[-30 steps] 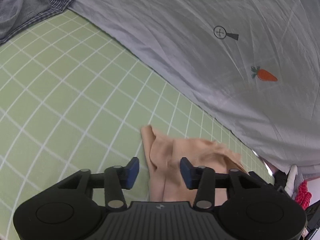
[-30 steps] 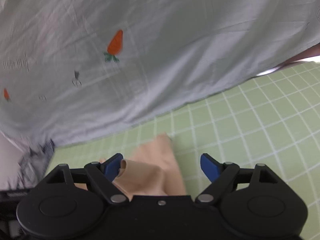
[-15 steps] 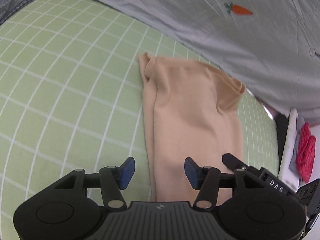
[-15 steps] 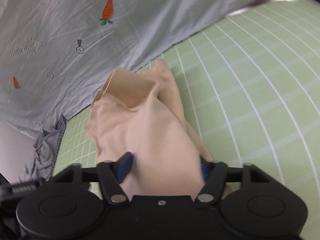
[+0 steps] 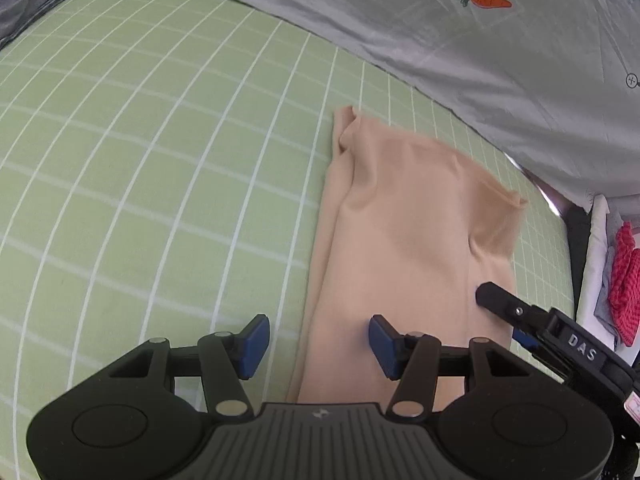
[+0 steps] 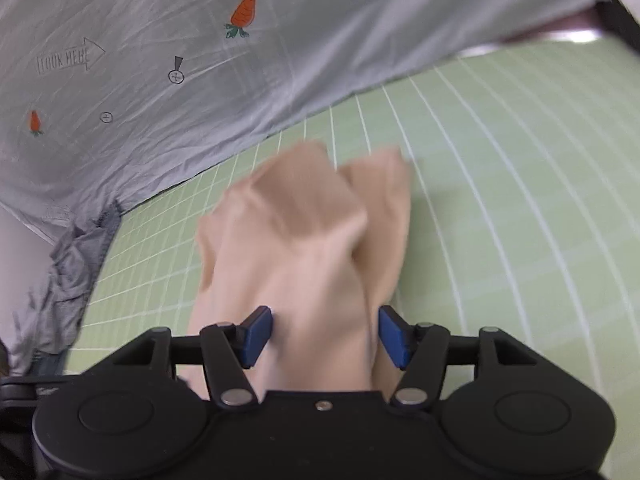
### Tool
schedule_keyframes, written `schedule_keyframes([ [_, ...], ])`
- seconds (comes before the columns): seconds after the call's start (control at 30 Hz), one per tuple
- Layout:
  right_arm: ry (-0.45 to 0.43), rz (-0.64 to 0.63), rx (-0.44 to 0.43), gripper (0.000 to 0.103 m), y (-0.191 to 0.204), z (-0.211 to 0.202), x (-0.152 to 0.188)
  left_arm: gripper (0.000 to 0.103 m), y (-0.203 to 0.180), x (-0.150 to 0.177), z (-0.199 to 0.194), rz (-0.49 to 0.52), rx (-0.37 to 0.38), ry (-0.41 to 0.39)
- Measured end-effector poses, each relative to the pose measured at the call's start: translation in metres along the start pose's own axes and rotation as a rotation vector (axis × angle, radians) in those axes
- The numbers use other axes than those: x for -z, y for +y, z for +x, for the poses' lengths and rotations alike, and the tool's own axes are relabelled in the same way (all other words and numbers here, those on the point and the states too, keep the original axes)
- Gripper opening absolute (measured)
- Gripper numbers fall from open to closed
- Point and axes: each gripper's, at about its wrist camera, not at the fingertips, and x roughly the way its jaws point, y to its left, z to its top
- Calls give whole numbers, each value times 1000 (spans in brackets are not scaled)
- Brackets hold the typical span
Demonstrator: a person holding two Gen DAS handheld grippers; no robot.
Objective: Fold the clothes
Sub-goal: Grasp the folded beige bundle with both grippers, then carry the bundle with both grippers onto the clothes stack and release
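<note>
A beige garment lies lengthwise on the green checked sheet. My left gripper is open; its left finger is over the sheet and its right finger over the garment's near end. In the right wrist view the garment looks bunched and blurred. My right gripper is open with the garment's near part between its blue pads, which do not press it. The right gripper's tip shows in the left wrist view at the garment's right edge.
A grey quilt with carrot prints lies along the far side. A dark grey garment lies at the far left. Red and white items sit beyond the bed's right edge.
Both grippers pulled back along the garment, so more of it shows. The right gripper's jaws narrowed from wide open. The garment's far end is moving in the right wrist view.
</note>
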Motion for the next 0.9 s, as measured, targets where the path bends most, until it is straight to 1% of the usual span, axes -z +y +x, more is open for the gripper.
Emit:
schedule_keyframes([
  [0.07, -22, 17, 42, 57, -8, 11, -13, 56, -1, -7, 4, 3, 0, -6],
  [0.1, -30, 36, 47, 56, -13, 16, -19, 56, -1, -11, 5, 5, 0, -9],
  [0.2, -50, 105, 51, 50, -31, 33, -33, 56, -2, -15, 9, -4, 26, -15],
  [0.27, -54, 160, 21, 47, -43, 41, -38, 56, -3, -16, 12, -12, 48, -18],
  [0.33, -53, 189, -1, 48, -46, 46, -40, 56, -4, -18, 14, -20, 70, -22],
  [0.47, -34, 200, -39, 58, -45, 49, -33, 54, -6, -22, 19, -36, 114, -28],
  [0.5, -25, 196, -57, 55, -43, 50, -30, 52, -6, -22, 20, -40, 125, -30],
  [0.53, -8, 197, -70, 53, -40, 52, -28, 38, -7, -23, 22, -44, 136, -31],
  [0.57, 10, 197, -82, 43, -37, 53, -26, 24, -7, -24, 23, -48, 147, -33],
  [0.6, 28, 198, -95, 26, -33, 54, -24, 23, -8, -25, 24, -52, 158, -35],
  [0.63, 38, 202, -99, 23, -30, 53, -22, 21, -8, -26, 25, -56, 169, -36],
  [0.67, 41, 202, -103, 20, -28, 49, -20, 20, -9, -24, 23, -55, 177, -37],
  [0.77, 30, 191, -119, 19, -21, 25, -8, 19, -13, -5, 1, -39, 199, -43],
  [0.9, -12, 202, -121, 19, -20, -23, 18, 19, -20, 28, -33, -20, 248, -54],
])
